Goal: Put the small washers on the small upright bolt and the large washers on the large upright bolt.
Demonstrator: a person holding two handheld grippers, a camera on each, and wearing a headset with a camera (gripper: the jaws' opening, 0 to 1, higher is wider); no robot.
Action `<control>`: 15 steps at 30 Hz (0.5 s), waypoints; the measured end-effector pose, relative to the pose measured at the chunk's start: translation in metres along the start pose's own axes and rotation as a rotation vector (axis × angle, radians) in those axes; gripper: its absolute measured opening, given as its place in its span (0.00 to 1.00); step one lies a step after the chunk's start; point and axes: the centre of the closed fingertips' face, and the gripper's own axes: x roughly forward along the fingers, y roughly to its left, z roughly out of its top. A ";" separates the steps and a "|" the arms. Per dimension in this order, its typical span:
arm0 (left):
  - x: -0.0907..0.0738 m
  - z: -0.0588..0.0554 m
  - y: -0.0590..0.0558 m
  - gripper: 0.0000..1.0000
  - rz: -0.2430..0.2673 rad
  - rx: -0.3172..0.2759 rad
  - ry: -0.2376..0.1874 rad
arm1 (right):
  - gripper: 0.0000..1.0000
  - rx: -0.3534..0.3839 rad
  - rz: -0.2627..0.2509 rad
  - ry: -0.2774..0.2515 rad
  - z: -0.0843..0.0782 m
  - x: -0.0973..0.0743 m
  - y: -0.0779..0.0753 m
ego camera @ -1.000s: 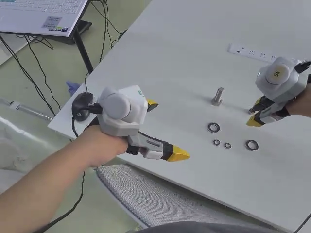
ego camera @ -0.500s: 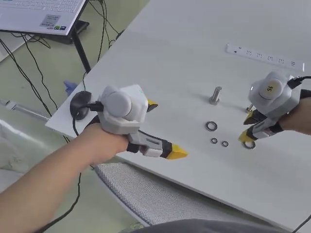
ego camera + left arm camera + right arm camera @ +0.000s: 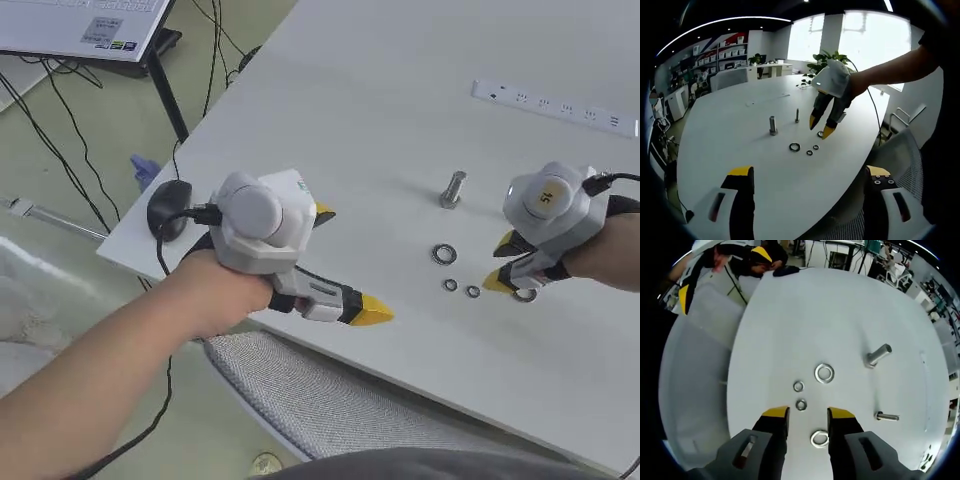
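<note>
Right gripper: jaws parted, holding nothing, set astride a large washer lying flat on the table. The large upright bolt stands beyond, well apart. Left gripper: jaws spread, empty, farther off.

I am working at a long white table, and a grey mesh chair seat is showing under its near edge. A white power strip is lying along the far side. Off to the left, a laptop is resting on a black stand, with black cables trailing over the pale green floor. Daylight is pouring through tall windows behind a potted plant, and shelves are lining the far wall.
</note>
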 end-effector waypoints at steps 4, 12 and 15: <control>0.001 -0.001 0.001 0.90 -0.006 0.012 0.006 | 0.32 0.010 0.018 0.020 -0.005 0.012 0.006; 0.003 -0.005 -0.001 0.88 -0.023 0.007 0.015 | 0.31 -0.003 0.032 0.055 -0.013 0.029 0.010; 0.004 -0.008 -0.002 0.87 -0.038 0.017 0.035 | 0.31 0.012 0.028 0.039 -0.009 0.032 0.009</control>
